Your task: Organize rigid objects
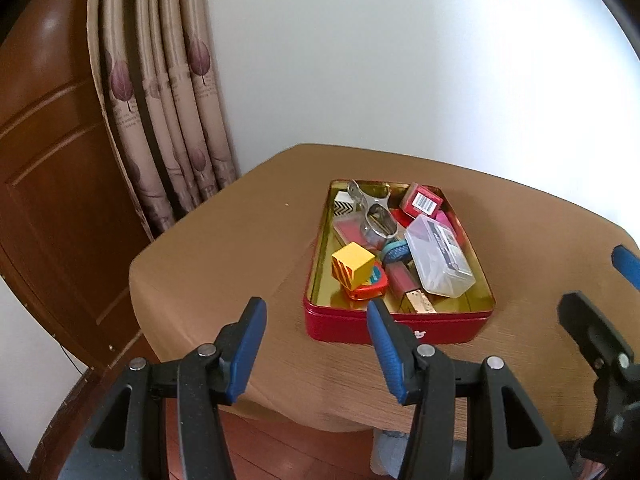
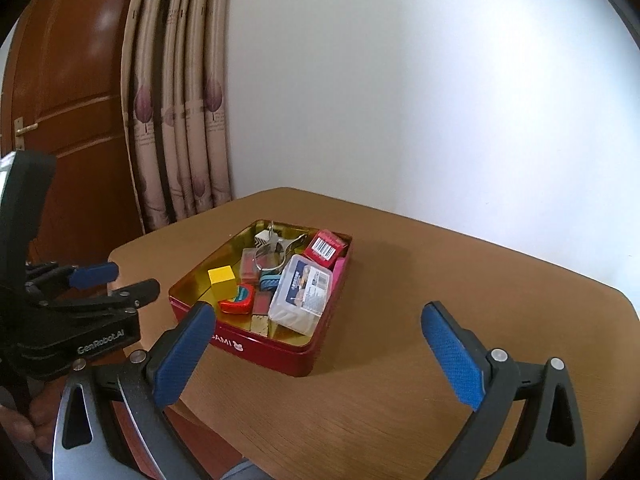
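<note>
One red tin (image 1: pixel 396 326) sits on the counter (image 1: pixel 224 256), holding one yellow cube (image 1: pixel 352 262), one clear plastic case (image 1: pixel 438 254) and one pair of glasses (image 1: pixel 372 212); both left tongs (image 1: pixel 316 344) and right tongs (image 2: pixel 320 356) hang released, empty, near it

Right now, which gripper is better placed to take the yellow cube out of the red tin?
Probably the left gripper. It is open and sits just before the red tin, on the side where the yellow cube lies. The right gripper, also open, faces mostly bare table.
</note>
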